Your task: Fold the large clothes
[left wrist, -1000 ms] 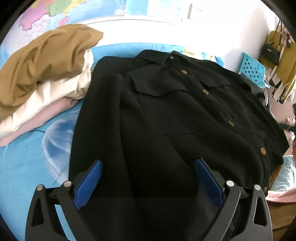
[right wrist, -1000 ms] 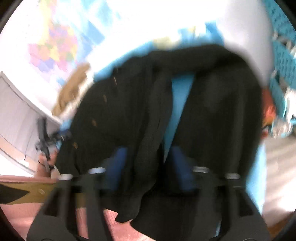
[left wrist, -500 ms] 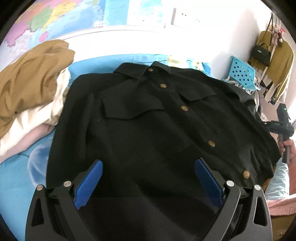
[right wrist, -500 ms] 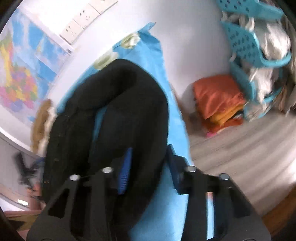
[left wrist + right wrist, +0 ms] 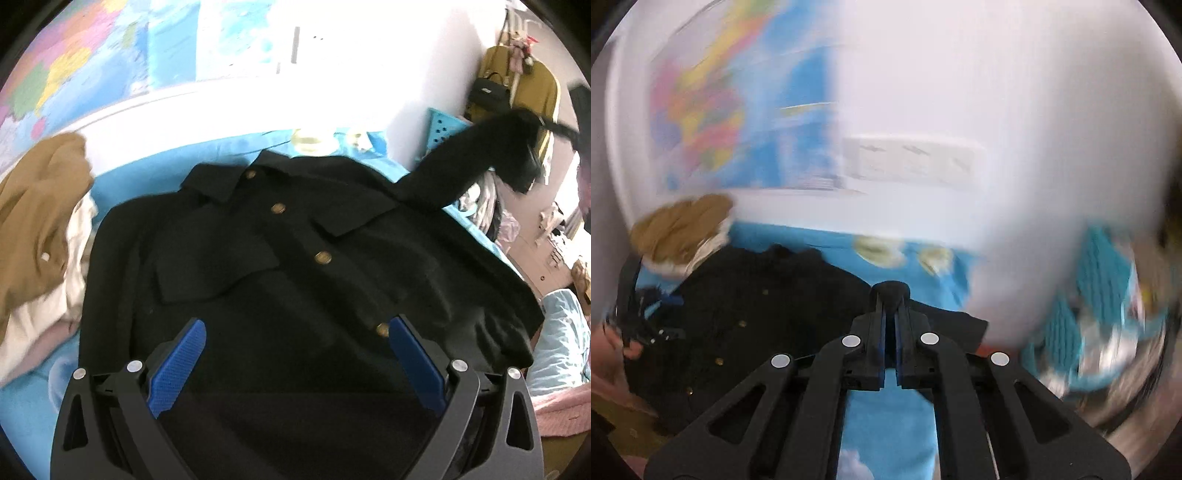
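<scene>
A black button-up jacket [image 5: 295,266] with gold buttons lies front up on the blue bedsheet [image 5: 155,177]. My left gripper [image 5: 295,354] is open, its blue pads [image 5: 177,365] hovering over the jacket's lower part. The jacket's right sleeve [image 5: 472,158] is lifted up and to the right. In the blurred right wrist view my right gripper [image 5: 890,306] is shut on a bit of that black sleeve [image 5: 890,290], raised above the jacket [image 5: 746,314] and the sheet [image 5: 886,424].
A pile of tan, cream and pink clothes [image 5: 40,229] lies left of the jacket. A turquoise basket [image 5: 443,125] and hanging clothes with a bag [image 5: 517,85] are at the right. A map and sockets hang on the wall [image 5: 258,44] behind the bed.
My right gripper closed on the sleeve and lifted it high, swinging to face the wall. My left gripper drifted left and farther up over the jacket, staying open.
</scene>
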The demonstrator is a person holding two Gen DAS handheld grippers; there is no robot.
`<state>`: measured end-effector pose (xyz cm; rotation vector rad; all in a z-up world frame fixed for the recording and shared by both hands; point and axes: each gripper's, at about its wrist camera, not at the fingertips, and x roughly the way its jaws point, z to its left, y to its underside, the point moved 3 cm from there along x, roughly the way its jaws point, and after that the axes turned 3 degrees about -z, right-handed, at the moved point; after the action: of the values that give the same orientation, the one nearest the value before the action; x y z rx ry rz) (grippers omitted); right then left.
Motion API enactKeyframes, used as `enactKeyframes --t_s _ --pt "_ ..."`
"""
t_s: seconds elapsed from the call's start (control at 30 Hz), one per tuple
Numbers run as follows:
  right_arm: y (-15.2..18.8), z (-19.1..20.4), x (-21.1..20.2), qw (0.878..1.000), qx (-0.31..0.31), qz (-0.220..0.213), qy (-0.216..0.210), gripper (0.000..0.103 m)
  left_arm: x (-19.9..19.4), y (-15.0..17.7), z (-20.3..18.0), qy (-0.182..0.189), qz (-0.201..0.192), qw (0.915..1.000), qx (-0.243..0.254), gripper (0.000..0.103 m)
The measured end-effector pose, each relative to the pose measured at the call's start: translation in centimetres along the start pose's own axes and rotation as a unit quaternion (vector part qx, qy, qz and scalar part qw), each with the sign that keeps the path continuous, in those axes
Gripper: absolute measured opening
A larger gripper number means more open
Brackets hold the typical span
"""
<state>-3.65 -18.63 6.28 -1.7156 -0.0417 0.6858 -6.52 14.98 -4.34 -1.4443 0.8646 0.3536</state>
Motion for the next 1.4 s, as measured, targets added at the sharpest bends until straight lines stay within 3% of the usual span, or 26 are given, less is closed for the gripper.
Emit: enactKeyframes --t_s 0.1,0.23,0.3,0.33,0.37,0.5,0.6,0.7,0.8,0.83,0.87,0.93,1.03,1.1,1.2,1.3,1.33,1.4 --pt "-1.7 6.2 3.4 0.996 -0.067 0.022 -0.062 0.004 0.1 -0.3 -0.7 0.005 -0.004 0.9999 0.012 0.096" --pt "-0.7 13.2 9.1 0.980 -0.103 0.077 -0.149 0.013 0.2 -0.3 -0.8 0.011 -0.008 0.9998 0.016 0.096" --pt "0.4 16.1 11.6 0.970 -0.119 0.116 -0.175 0.038 0.3 -0.2 -0.4 0.010 -0.007 0.9999 0.009 0.096" --pt "1.0 16.8 12.3 0.967 -0.120 0.127 -0.183 0.070 0.3 -0.1 0.0 0.009 -0.006 0.9999 0.003 0.096" --pt "1.4 17.3 12.9 0.965 -0.117 0.133 -0.195 0.076 0.3 -0.1 0.2 0.008 -0.006 0.9999 0.000 0.096" --pt "0.3 15.4 10.8 0.968 -0.094 0.102 -0.208 0.078 0.0 0.2 1.1 0.006 -0.007 0.9999 -0.010 0.096" --pt "0.3 11.5 9.6 0.974 -0.025 0.085 -0.210 0.082 0.0 0.1 1.2 0.011 -0.009 0.9998 -0.011 0.096" --pt "4.1 8.6 10.9 0.970 0.028 0.134 -0.200 0.085 0.5 -0.2 1.1 0.017 -0.007 0.9998 -0.010 0.096" --pt "9.1 7.7 13.1 0.955 0.079 0.198 -0.205 0.082 1.0 -0.5 0.8 0.022 -0.005 0.9997 -0.004 0.096" --pt "10.3 8.0 13.7 0.951 0.087 0.213 -0.208 0.067 1.1 -0.5 0.7 0.024 -0.005 0.9997 -0.002 0.096" --pt "11.6 8.3 14.4 0.944 0.095 0.228 -0.219 0.036 1.2 -0.6 0.5 0.026 -0.005 0.9996 0.000 0.096" --pt "11.7 8.8 14.4 0.934 0.115 0.222 -0.255 0.004 1.2 -0.8 0.4 0.030 -0.007 0.9995 0.003 0.096" --pt "7.9 10.5 12.8 0.940 0.101 0.159 -0.286 0.004 0.8 -0.8 0.3 0.034 -0.016 0.9993 0.006 0.096" --pt "5.2 12.1 12.1 0.936 0.095 0.127 -0.313 0.004 0.3 -0.7 0.5 0.039 -0.024 0.9989 0.003 0.096" --pt "1.2 15.8 12.2 0.924 0.075 0.097 -0.362 0.004 -0.9 -0.6 1.3 0.060 -0.043 0.9971 -0.017 0.096" --pt "-1.4 20.3 14.0 0.909 0.054 0.104 -0.399 0.007 -2.7 -0.2 2.4 0.080 -0.068 0.9937 -0.041 0.096" --pt "-1.6 21.3 14.8 0.906 0.049 0.111 -0.405 0.014 -3.3 0.0 2.7 0.079 -0.076 0.9930 -0.045 0.096" --pt "-1.7 23.3 16.8 0.898 0.051 0.140 -0.414 0.054 -4.2 0.3 3.4 0.075 -0.088 0.9920 -0.052 0.096"
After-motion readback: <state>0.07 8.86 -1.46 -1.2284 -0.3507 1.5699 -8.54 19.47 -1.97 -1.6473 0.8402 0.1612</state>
